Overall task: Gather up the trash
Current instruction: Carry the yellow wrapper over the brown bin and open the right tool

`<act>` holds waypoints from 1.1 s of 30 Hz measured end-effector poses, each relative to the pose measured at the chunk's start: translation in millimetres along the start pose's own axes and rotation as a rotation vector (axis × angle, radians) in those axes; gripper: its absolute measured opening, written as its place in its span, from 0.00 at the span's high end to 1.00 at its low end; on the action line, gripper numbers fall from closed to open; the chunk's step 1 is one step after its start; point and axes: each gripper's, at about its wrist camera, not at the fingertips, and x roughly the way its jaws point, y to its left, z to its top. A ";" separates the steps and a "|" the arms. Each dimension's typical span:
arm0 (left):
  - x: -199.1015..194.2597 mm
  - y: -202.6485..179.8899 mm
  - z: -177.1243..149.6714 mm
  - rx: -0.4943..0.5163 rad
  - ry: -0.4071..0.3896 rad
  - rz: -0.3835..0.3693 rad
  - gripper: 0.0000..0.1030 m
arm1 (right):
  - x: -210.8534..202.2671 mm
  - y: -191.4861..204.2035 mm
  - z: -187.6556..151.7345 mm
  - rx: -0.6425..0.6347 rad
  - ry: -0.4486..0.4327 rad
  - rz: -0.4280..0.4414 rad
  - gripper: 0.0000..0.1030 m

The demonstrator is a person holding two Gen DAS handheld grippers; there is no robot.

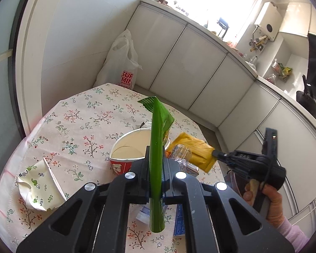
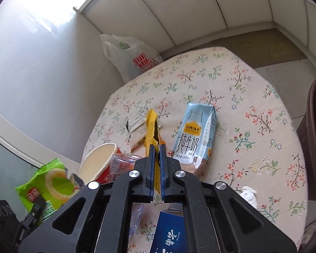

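Left wrist view shows us the round table (image 1: 78, 113) under its floral cloth, our landmark, with one white shopping bag (image 1: 121, 63) standing on the floor behind its far edge. On the table we count one open noodle cup (image 1: 130, 147) near the middle, two milk cartons, the pale blue one (image 2: 197, 135) lying right of the cup and a dark blue one (image 2: 170, 232) at the near edge, one crushed paper cup (image 1: 40, 187) at the near left, and one crumpled tissue (image 2: 249, 195). Our left gripper (image 1: 155, 168) is clamped on a green wrapper (image 1: 158, 139) raised over the cup. Our right gripper (image 2: 156, 158) pinches a yellow wrapper (image 2: 151, 126) lifted above the table, beside a clear plastic bottle (image 1: 180, 152).
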 end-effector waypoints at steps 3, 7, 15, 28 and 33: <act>1.9 -0.1 -1.1 0.001 0.006 0.004 0.93 | -18.1 -0.3 1.9 -0.013 -0.028 -0.003 0.97; 3.8 -2.3 -3.4 0.007 0.013 0.005 0.94 | -43.8 -5.1 6.2 -0.015 -0.070 -0.006 0.97; 10.5 -7.6 -7.4 0.028 0.023 0.025 0.93 | -100.8 -30.6 15.3 -0.013 -0.165 -0.063 0.97; 19.6 -13.2 -16.4 0.052 0.042 0.041 0.93 | -172.1 -129.7 26.7 0.149 -0.322 -0.263 0.97; 22.8 -18.0 -21.0 0.072 0.047 0.056 0.93 | -177.1 -173.9 18.3 0.258 -0.346 -0.386 0.95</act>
